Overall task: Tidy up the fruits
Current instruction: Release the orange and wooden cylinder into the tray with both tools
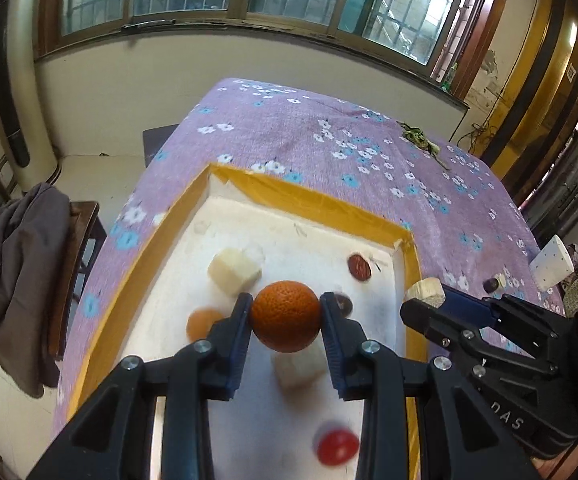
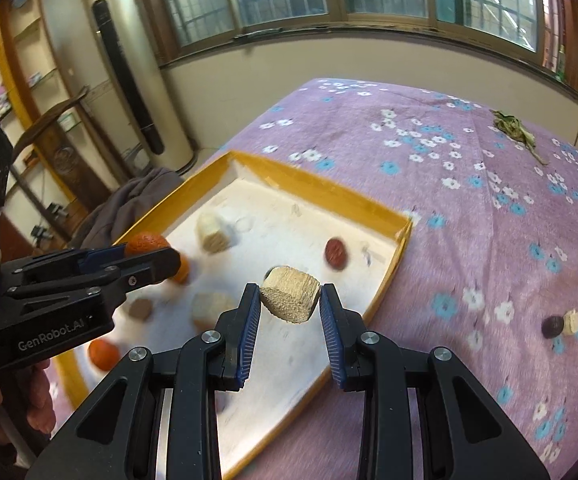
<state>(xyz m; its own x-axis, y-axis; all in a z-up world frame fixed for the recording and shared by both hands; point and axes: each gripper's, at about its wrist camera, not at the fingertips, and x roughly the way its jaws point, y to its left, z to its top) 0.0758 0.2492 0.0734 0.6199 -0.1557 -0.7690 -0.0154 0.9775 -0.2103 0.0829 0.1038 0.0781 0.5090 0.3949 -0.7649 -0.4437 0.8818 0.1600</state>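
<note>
Both hands are mid-delivery. The left tool (image 1: 285, 314) is clamped on an orange (image 1: 285, 316) above the yellow-rimmed tray (image 1: 309, 200); the right tool (image 2: 289, 304) grips a pale sugarcane-like chunk (image 2: 291, 300) over the tray's near right corner. Already lying in the tray: a red date (image 2: 336, 254), 2 pale chunks, 2 small oranges, a brownish piece and a red fruit (image 1: 337, 446). Left out on the cloth-covered surface (image 2: 469, 240): a dark round fruit (image 2: 552, 326) touching a small pale chunk (image 2: 572, 322). By my reading, most of the sorting is done.
</note>
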